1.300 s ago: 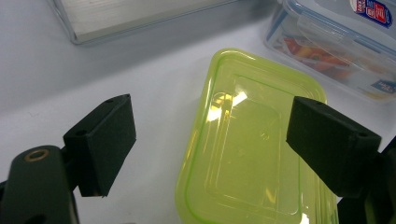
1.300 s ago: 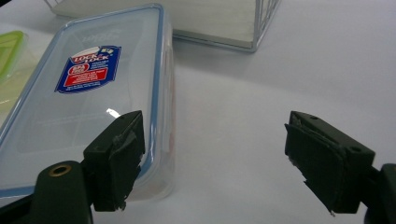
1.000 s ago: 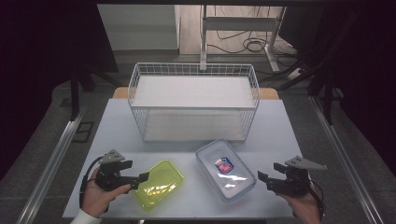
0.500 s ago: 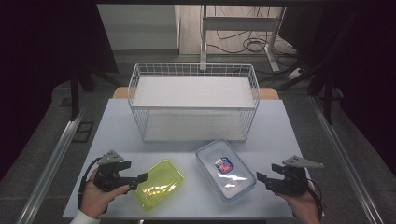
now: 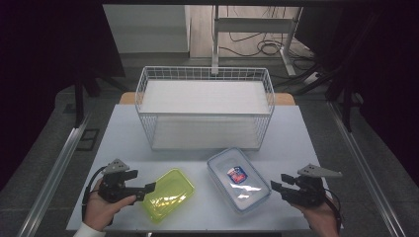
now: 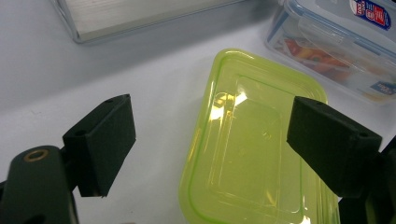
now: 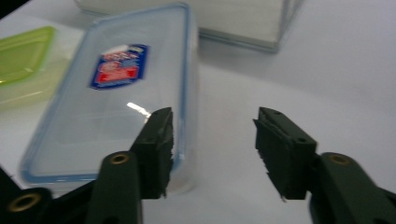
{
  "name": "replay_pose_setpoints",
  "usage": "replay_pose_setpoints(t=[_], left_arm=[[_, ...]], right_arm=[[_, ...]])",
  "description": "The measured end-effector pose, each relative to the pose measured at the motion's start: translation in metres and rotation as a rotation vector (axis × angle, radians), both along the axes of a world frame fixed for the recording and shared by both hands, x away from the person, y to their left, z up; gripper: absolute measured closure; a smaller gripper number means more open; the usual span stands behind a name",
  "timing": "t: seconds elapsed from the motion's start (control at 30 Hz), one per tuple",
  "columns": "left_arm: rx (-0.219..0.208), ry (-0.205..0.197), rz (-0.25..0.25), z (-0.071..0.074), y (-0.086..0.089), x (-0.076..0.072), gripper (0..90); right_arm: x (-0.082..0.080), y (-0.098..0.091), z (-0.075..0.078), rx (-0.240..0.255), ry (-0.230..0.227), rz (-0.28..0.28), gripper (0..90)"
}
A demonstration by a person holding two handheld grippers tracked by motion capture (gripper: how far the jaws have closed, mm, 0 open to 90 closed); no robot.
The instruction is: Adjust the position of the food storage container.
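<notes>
A yellow-green lidded container (image 5: 169, 195) (image 6: 252, 149) lies at the front left of the table. My left gripper (image 5: 150, 188) (image 6: 210, 140) is just left of it, open wide, with the container's near end ahead of its jaws. A clear container with a blue-rimmed lid and a red-and-blue label (image 5: 238, 178) (image 7: 112, 98) lies at the front centre-right. My right gripper (image 5: 273, 188) (image 7: 212, 140) is beside its right end; its jaws have just been closing, stand partly open, and hold nothing.
A white wire basket (image 5: 205, 106) stands at the middle back of the grey table (image 5: 296, 143). The table's front edge runs close below both hands. Dark floor, metal rails and cables surround the table.
The right gripper's jaws have narrowed. Both hands stay where they were, and neither container has moved.
</notes>
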State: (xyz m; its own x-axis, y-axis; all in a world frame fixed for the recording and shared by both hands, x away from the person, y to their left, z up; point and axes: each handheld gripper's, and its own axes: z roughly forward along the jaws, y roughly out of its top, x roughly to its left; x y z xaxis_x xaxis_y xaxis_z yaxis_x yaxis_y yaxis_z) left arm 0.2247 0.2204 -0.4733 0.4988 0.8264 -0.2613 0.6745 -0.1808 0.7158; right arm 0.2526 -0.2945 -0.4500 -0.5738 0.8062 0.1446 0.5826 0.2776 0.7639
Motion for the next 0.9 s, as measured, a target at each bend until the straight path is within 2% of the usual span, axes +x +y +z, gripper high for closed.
replay_pose_setpoints(t=[0.1,0.13,0.23,0.27,0.4,0.6,0.63,0.7,0.87,0.9], left_arm=[[0.002,-0.001,-0.001,0.000,0.000,0.000,15.0],[0.002,-0.001,-0.002,0.000,0.000,0.000,15.0],[0.002,0.001,-0.002,0.000,0.000,0.000,14.9],[0.002,0.002,-0.004,0.000,-0.001,0.000,14.8],[0.002,0.002,-0.006,0.000,-0.001,-0.001,14.8],[0.004,0.002,-0.006,0.000,0.000,-0.001,14.8],[0.004,0.001,-0.007,0.000,0.000,-0.001,14.8],[0.005,0.000,-0.009,0.000,0.000,-0.002,14.8],[0.009,0.002,-0.011,0.000,0.000,-0.001,14.8],[0.010,0.004,-0.012,-0.001,0.000,-0.001,14.8]], right_arm=[[-0.003,0.006,0.005,-0.002,-0.011,0.030,54.4],[-0.006,0.015,0.009,-0.006,-0.011,0.063,55.3],[-0.007,0.023,0.011,-0.011,-0.004,0.086,55.3],[-0.008,0.032,0.011,-0.020,0.012,0.112,54.1],[-0.009,0.044,0.011,-0.030,0.026,0.137,50.9],[-0.013,0.062,0.015,-0.037,0.034,0.183,50.6],[-0.016,0.073,0.015,-0.039,0.038,0.212,52.3],[-0.017,0.076,0.015,-0.042,0.045,0.226,54.4],[-0.026,0.106,0.009,-0.083,0.081,0.340,68.9],[-0.028,0.114,0.008,-0.099,0.095,0.368,75.4]])
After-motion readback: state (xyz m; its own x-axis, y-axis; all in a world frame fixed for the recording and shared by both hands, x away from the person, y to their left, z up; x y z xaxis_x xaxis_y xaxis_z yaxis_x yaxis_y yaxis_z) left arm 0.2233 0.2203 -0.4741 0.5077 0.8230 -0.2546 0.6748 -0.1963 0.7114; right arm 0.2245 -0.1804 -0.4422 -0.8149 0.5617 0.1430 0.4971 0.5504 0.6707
